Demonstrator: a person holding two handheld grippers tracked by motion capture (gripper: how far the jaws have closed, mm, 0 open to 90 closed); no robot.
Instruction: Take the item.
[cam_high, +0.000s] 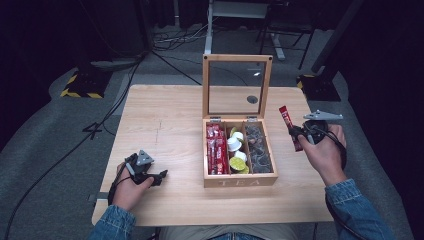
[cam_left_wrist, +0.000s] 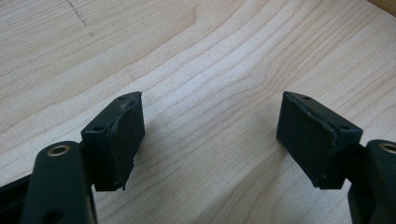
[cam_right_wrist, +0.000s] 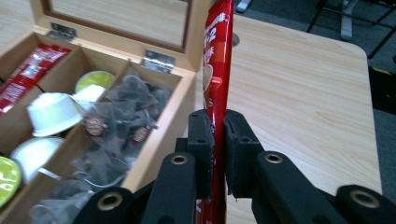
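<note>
The open wooden tea box (cam_high: 240, 181) sits mid-table, right gripper (cam_high: 296, 132) with red sachet (cam_high: 286, 120) at its three o'clock, left gripper (cam_high: 161, 176) at eight.

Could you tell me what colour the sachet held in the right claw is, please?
Red with white lettering; the sachet shows best in the right gripper view.

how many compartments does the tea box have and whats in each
3. In the tea box, the left compartment holds red stick sachets, the middle holds white and green capsules, the right holds clear-wrapped tea bags. The right gripper holds one more red sachet.
</note>
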